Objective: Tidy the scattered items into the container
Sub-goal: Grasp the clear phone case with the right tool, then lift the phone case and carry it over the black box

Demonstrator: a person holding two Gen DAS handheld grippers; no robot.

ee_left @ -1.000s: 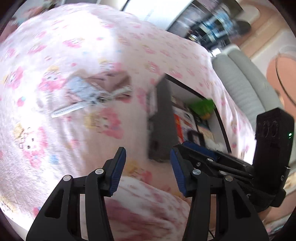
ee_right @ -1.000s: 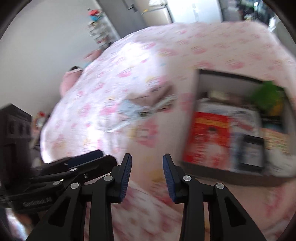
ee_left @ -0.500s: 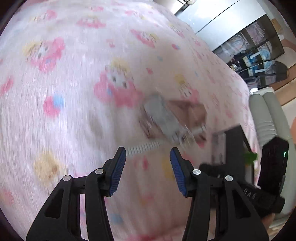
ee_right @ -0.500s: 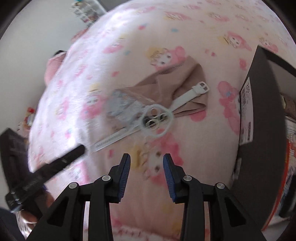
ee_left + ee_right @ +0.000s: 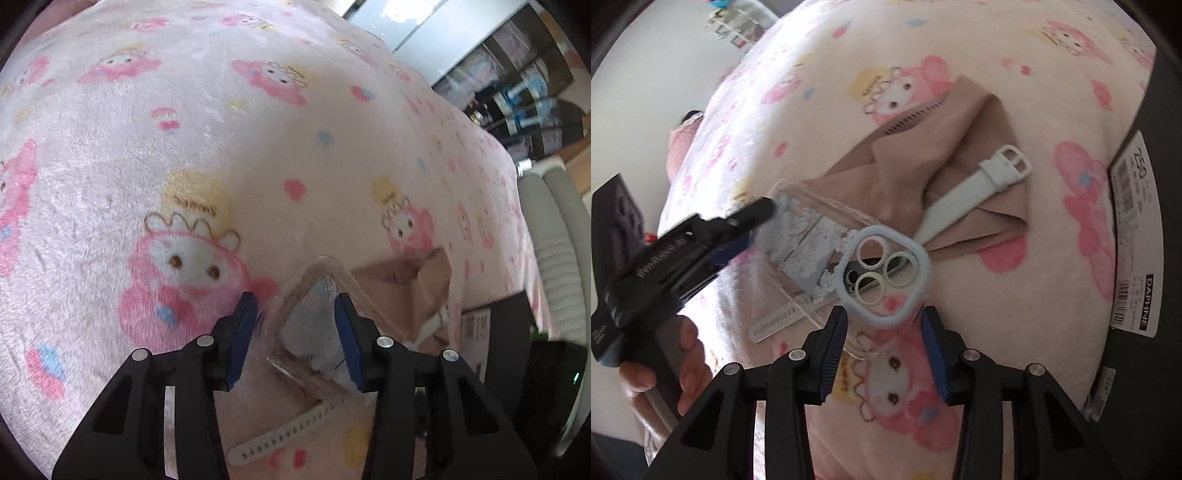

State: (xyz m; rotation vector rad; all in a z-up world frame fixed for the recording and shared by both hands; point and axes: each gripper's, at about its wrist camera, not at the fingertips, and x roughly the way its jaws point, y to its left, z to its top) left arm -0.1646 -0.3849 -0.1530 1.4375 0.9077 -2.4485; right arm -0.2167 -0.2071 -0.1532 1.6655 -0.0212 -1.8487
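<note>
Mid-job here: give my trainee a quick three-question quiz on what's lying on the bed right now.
1. Multiple choice: the white buckled strap lies across A) the tan cloth, B) a book, C) a plate.
2. True or false: the clear phone case sits inside the black box.
3. Fill in: the camera surround on the case is light ___.

Key: 1 A. 2 False; it lies on the blanket, outside the box. 3 blue.

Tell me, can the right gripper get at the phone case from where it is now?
Probably yes. The right gripper is open right at the camera end of the phone case, nothing between them. The left gripper is at the far end, so it shouldn't block.
</note>
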